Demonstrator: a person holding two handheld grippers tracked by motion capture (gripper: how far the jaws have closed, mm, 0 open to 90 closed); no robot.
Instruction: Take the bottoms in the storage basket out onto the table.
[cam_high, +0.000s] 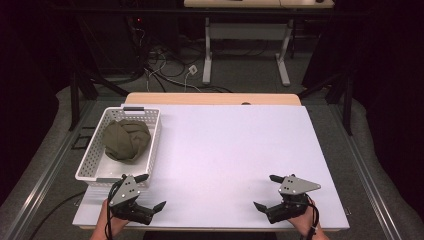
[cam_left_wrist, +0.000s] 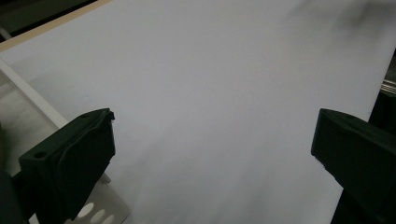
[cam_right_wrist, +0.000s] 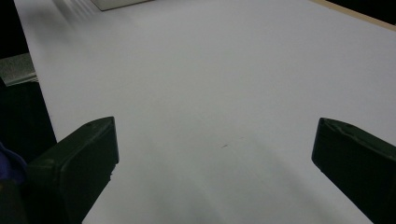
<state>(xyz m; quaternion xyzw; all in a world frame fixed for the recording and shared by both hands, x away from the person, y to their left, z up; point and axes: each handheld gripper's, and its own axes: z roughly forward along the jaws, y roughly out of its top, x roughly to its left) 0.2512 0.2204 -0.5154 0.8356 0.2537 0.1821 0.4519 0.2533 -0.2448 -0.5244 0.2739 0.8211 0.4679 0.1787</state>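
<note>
At the near edge of the white table (cam_high: 225, 150), the person's hands come in from below, each holding a gripper low over the surface. The left gripper (cam_high: 150, 192) sits at the near left corner, its jaws spread wide apart with nothing between them; its upper jaw tip lies just beside the near end of the white perforated basket (cam_high: 87, 167). In the left gripper view the two black jaws stand far apart over bare white table (cam_left_wrist: 210, 93), and a piece of the basket's pierced wall (cam_left_wrist: 95, 215) shows at the lower left. The right gripper (cam_high: 265, 192) rests at the near right, well apart from the left one, its jaws likewise wide apart and empty, pointing inward toward the middle of the table. In the right gripper view the jaws frame bare table (cam_right_wrist: 210, 84), with a pale corner of the basket (cam_right_wrist: 116, 3) far off at the top edge. Farther along the left side, the basket lies lengthwise on the table, and inside it, toward its far half, sits a crumpled olive-green cloth (cam_high: 126, 140) bunched into a rounded heap, touching the basket's walls. The middle and right of the table are bare white. Beyond the far edge a strip of light wood (cam_high: 210, 98) shows, then a dark floor with loose cables (cam_high: 165, 67) and the white legs of another desk (cam_high: 247, 45).
</note>
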